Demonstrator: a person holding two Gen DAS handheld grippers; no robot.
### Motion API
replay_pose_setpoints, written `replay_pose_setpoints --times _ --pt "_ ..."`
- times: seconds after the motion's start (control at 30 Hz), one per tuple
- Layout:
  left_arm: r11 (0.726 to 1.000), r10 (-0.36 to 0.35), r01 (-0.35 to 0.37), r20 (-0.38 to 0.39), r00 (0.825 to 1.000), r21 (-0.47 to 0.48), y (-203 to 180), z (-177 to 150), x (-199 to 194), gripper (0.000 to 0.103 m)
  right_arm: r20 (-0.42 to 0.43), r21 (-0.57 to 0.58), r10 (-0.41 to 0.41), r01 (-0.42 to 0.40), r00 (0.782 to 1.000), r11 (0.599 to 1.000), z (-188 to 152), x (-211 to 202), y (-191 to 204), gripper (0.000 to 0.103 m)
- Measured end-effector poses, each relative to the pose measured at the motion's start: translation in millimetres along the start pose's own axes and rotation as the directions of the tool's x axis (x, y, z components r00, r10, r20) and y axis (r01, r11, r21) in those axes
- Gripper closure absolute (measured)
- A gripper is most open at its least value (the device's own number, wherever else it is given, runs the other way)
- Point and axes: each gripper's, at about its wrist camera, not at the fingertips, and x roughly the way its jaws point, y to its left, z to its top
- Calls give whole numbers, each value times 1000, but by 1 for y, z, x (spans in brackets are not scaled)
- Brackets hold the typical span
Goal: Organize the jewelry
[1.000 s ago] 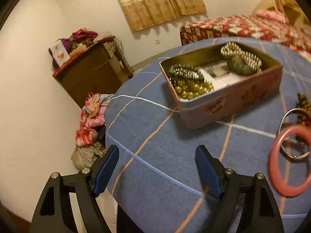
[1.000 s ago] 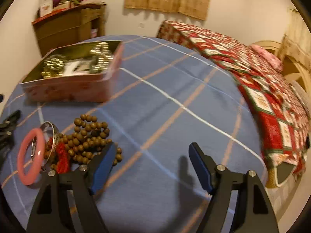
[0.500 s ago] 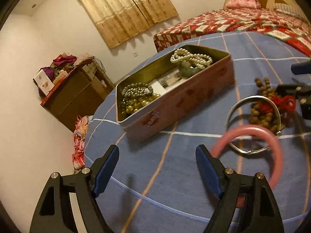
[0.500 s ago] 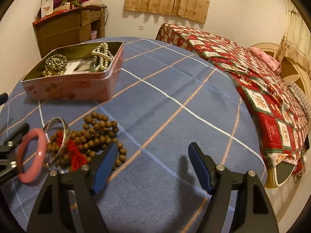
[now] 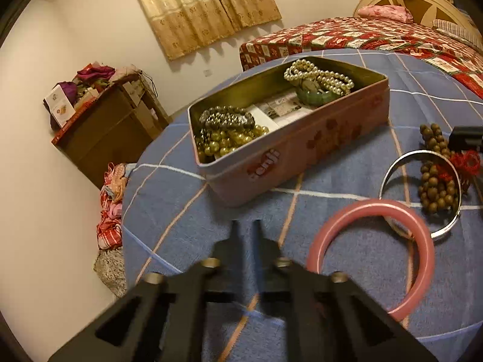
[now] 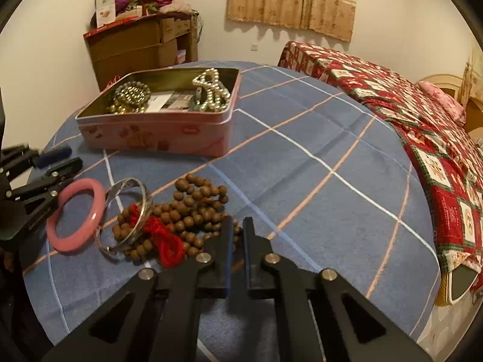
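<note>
Both tongs have just been closing on nothing — I am now seeing the left gripper pinched narrow over bare blue blanket, and the right gripper likewise narrow, empty, its tips just beside the wooden beads. The pink bangle is lying just right of the left tongs, overlapping the silver bangle. Beyond, the pink tin is holding pearls and gold beads. Three pieces are still waiting outside the tin — I am judging no pick started.

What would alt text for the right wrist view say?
A shut right hand-held gripper hovers beside brown wooden beads, a silver bangle and a pink bangle on a blue checked cloth, near an open pink tin.
</note>
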Motion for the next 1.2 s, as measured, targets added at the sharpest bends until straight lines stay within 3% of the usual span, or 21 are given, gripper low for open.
replay_pose_setpoints --times 0.1,0.23,0.33,0.37,0.5,0.57,0.6,0.67,0.7,1.0,1.2 --pt "999 -21 21 4 1000 -43 9 -2 -1 103 13 8 -43 42 999 999 2 -2 -3 96" --pt "996 -28 31 31 999 -88 21 2 -9 103 2 63 -13 13 1000 998 8 -4 -15 92" --pt "993 -50 54 40 998 -107 23 3 -12 103 14 127 33 -34 999 991 12 -5 -23 51" --pt "992 -59 64 43 997 -111 22 3 -13 103 20 137 43 -45 999 990 13 -5 -23 48" --pt "992 -86 86 12 996 -88 9 6 -13 102 17 144 65 -67 998 987 22 -2 -15 48" --pt "990 -114 115 13 993 -85 4 5 -14 93 10 139 78 -79 997 987 25 1 -11 45" --pt "989 -125 125 8 992 -84 1 5 -14 85 -3 125 86 -85 996 989 26 4 -7 44" --pt "991 -105 106 19 994 -85 -1 4 -16 35 -17 102 92 -90 996 991 27 9 -2 44" --pt "992 -90 93 36 995 -83 -2 3 -19 29 -26 94 87 -84 996 992 27 11 0 44" --pt "989 -100 106 65 993 -99 6 6 -32 28 -42 108 97 -92 994 990 25 15 -5 44" --pt "992 -120 122 58 991 -29 -13 5 -45 28 -27 116 96 -92 995 989 22 7 -5 44"
